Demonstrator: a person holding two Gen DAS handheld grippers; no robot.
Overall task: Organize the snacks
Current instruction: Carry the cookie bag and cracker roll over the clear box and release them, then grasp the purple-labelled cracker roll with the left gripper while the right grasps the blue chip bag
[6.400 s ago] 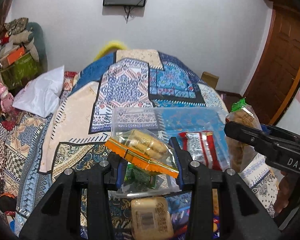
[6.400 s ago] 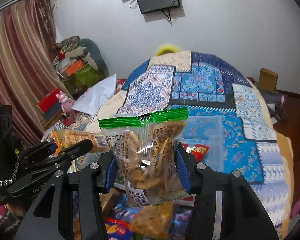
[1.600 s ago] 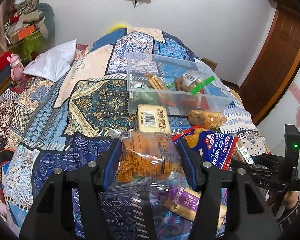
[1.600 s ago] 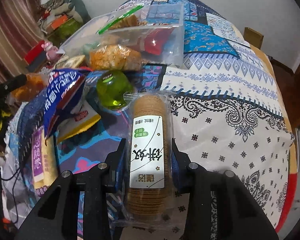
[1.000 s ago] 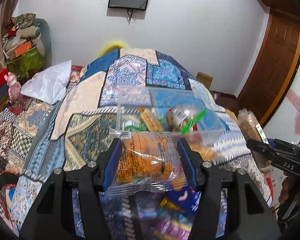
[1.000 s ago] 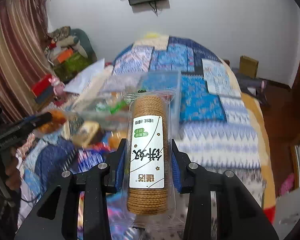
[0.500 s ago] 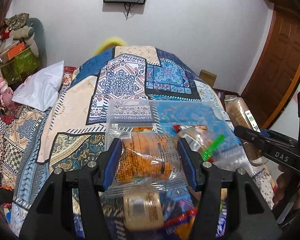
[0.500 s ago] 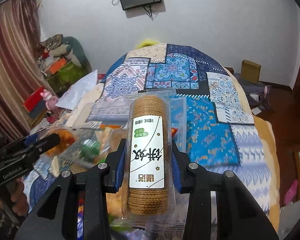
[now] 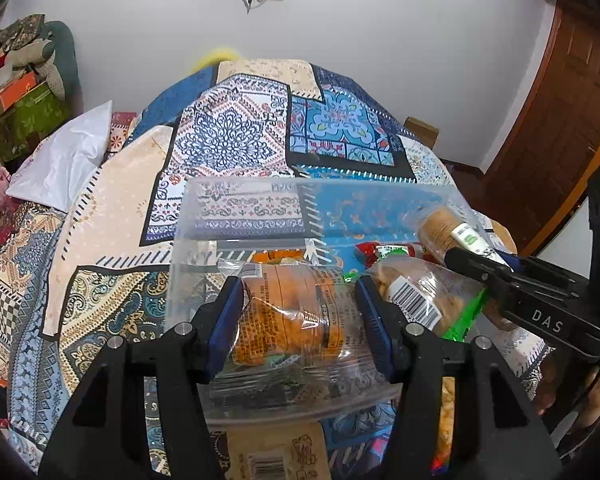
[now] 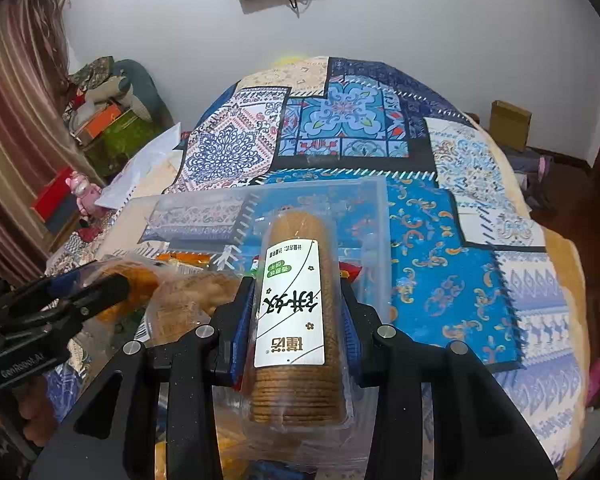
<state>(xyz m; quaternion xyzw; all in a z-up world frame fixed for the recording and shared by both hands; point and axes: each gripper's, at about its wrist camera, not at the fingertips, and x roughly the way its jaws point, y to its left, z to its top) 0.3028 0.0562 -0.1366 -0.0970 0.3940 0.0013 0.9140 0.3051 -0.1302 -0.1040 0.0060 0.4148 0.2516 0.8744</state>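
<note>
My left gripper [image 9: 298, 312] is shut on a clear packet of orange-brown cakes [image 9: 292, 316], held over the near wall of the clear plastic box [image 9: 260, 208] on the bed. My right gripper [image 10: 296, 320] is shut on a sleeve of round brown biscuits [image 10: 296, 312] with a white and green label, held above the box [image 10: 204, 212]. The right gripper with its biscuit sleeve [image 9: 448, 232] shows at the right of the left wrist view; the left gripper [image 10: 100, 284] shows at the left of the right wrist view. The box holds a green-sealed bag [image 9: 420, 296] and a red packet [image 9: 384, 248].
The box rests on a patterned quilt [image 9: 236, 140]. A tan wrapped cake [image 9: 276, 456] lies on the quilt just before the box. A white pillow [image 9: 64, 160] lies at the left. A wooden door [image 9: 560, 120] is at the right. Boxes and soft toys [image 10: 108, 116] are stacked at the left wall.
Both grippers have moved forward and closer over the clear box, each still holding its packet. The right gripper's biscuit sleeve now hangs over the box's right end.
</note>
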